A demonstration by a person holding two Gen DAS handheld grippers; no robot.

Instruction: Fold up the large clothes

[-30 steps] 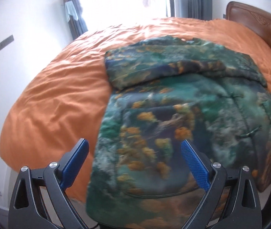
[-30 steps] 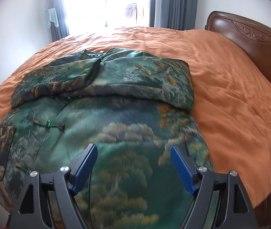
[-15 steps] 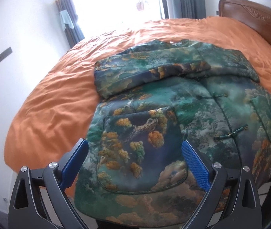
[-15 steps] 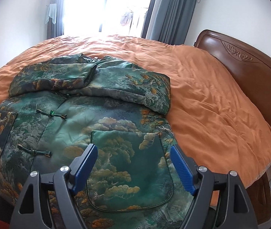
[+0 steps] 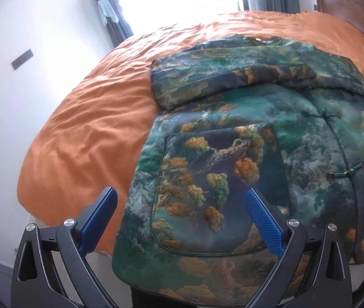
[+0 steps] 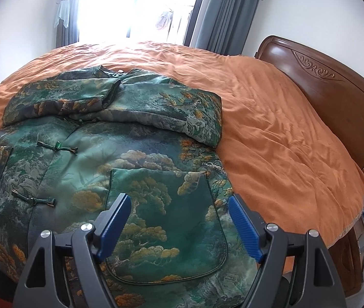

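With my left tool (image 5: 181, 217) and right tool (image 6: 179, 222) both wide and holding nothing over the jacket (image 6: 130, 159), I judge each should pinch a hem corner at the bed's (image 6: 271, 128) near edge and lift evenly.

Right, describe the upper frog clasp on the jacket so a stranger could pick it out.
Start at the orange duvet covering the bed; a green landscape-print jacket lies on it with both sleeves folded across the chest. Down its front closure sit two knotted cord clasps. The upper clasp, just below the folded sleeves, has a bright green bead at its centre, while the lower clasp is darker.
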